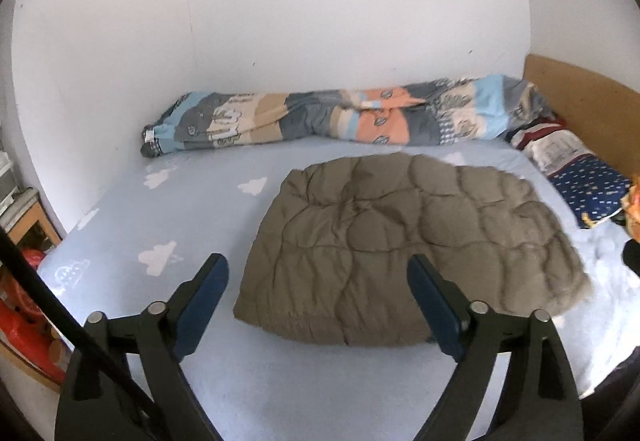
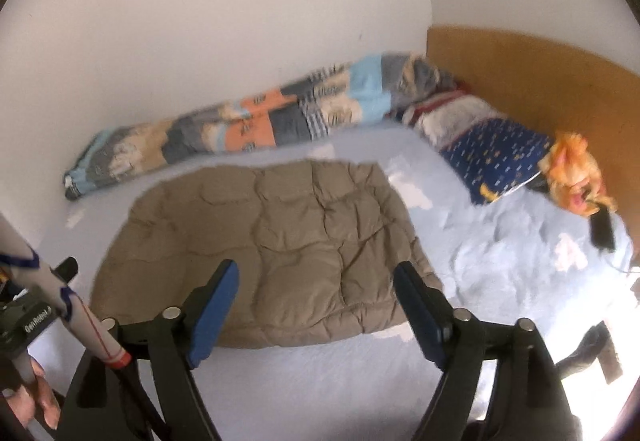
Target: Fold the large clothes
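A brown quilted puffer garment lies folded into a compact bundle on the light blue bed sheet. It also shows in the right wrist view. My left gripper is open and empty, held above the bundle's near left edge. My right gripper is open and empty, held above the bundle's near right part. Neither gripper touches the garment.
A rolled patchwork duvet lies along the white wall. Pillows and an orange plush toy lie by the wooden headboard. A dark phone lies on the sheet at right. Red items stand beside the bed at left.
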A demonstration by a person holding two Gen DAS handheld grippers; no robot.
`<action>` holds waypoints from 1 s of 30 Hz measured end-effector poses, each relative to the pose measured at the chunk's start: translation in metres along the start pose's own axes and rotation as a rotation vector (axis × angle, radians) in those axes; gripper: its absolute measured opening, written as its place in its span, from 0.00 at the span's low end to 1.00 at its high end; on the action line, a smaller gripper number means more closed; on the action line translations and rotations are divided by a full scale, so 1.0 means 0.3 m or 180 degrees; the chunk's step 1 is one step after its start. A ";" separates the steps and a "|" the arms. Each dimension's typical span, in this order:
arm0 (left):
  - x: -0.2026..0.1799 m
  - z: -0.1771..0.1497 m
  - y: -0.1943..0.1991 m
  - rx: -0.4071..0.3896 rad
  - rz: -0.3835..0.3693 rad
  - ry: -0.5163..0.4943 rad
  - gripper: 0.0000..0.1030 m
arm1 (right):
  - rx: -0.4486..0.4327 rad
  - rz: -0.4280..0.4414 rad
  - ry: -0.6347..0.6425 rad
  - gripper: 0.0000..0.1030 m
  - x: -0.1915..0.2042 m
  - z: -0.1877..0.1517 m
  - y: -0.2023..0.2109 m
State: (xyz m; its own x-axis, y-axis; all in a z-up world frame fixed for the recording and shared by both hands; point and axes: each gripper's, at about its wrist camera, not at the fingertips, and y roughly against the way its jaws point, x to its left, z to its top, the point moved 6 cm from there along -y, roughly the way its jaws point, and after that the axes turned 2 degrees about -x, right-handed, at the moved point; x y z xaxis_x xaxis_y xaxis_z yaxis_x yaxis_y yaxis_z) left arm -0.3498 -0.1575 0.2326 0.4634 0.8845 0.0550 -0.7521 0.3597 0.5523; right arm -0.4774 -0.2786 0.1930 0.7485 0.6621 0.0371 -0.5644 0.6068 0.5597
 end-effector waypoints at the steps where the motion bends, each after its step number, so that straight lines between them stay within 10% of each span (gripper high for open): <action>1: -0.002 0.001 0.046 -0.0031 -0.0024 0.0006 0.88 | -0.0043 0.0031 0.0005 0.86 0.010 -0.001 0.043; 16: -0.010 0.013 0.382 -0.0290 0.0120 -0.0162 0.94 | -0.0405 0.0321 0.0119 0.91 0.133 -0.040 0.415; 30: -0.042 -0.032 0.352 -0.0027 0.0077 -0.0441 0.95 | -0.0446 0.0211 0.0259 0.93 0.171 -0.025 0.433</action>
State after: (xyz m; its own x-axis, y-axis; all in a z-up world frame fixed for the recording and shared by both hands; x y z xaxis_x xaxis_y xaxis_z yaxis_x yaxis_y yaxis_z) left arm -0.4394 -0.1277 0.2823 0.5048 0.8436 0.1830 -0.7675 0.3417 0.5423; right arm -0.5149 -0.1625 0.2615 0.6806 0.7326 -0.0005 -0.6588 0.6123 0.4371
